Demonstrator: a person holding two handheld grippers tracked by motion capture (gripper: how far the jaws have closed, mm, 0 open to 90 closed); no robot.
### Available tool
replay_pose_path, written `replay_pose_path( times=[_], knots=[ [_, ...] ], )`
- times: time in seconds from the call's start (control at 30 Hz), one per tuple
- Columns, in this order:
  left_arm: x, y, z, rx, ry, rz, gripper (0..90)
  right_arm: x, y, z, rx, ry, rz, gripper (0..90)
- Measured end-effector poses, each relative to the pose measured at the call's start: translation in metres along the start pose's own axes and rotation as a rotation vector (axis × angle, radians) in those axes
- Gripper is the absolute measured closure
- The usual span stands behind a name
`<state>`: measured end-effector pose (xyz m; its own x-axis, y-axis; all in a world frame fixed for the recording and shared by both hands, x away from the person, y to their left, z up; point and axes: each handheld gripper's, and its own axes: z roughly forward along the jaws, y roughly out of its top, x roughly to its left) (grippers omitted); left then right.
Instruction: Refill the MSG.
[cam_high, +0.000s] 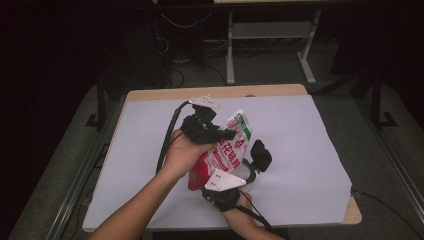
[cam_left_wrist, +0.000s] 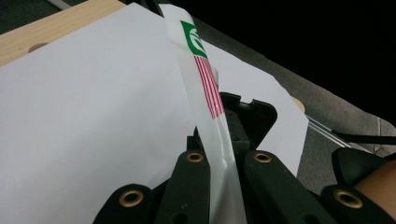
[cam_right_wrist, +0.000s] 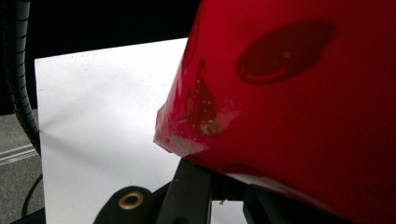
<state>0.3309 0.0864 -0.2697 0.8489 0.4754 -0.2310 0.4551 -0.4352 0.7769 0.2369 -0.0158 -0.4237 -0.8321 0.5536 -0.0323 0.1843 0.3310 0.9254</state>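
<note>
While both grippers clamp it, one red-and-white pouch (cam_high: 227, 150) hangs tilted above the white sheet (cam_high: 300, 150) on the table (cam_high: 220, 92).

Counted from the high view: one pouch, two grippers, two hands, one sheet, one table. Left gripper (cam_high: 220, 134) is pinched tight on the pouch's upper edge near the green logo; the left gripper view shows that thin edge (cam_left_wrist: 210, 116) squeezed between its black jaws, with the red stripes running up it. Right gripper (cam_high: 235, 185) is closed on the pouch's lower red end, just over the sheet's near part; the right gripper view shows the glossy red corner (cam_right_wrist: 196, 121) up close, crumpled above its jaws, a detail too small to tell from above.
</note>
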Motion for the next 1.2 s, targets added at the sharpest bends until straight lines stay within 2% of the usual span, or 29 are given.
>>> replay_pose_path(
  times=[1.2],
  knots=[
    [-0.0011, 0.0006, 0.0030, 0.012, 0.011, -0.001, 89.9, 0.0016, 0.0010, 0.0020, -0.009, 0.009, 0.007, 89.9]
  ],
)
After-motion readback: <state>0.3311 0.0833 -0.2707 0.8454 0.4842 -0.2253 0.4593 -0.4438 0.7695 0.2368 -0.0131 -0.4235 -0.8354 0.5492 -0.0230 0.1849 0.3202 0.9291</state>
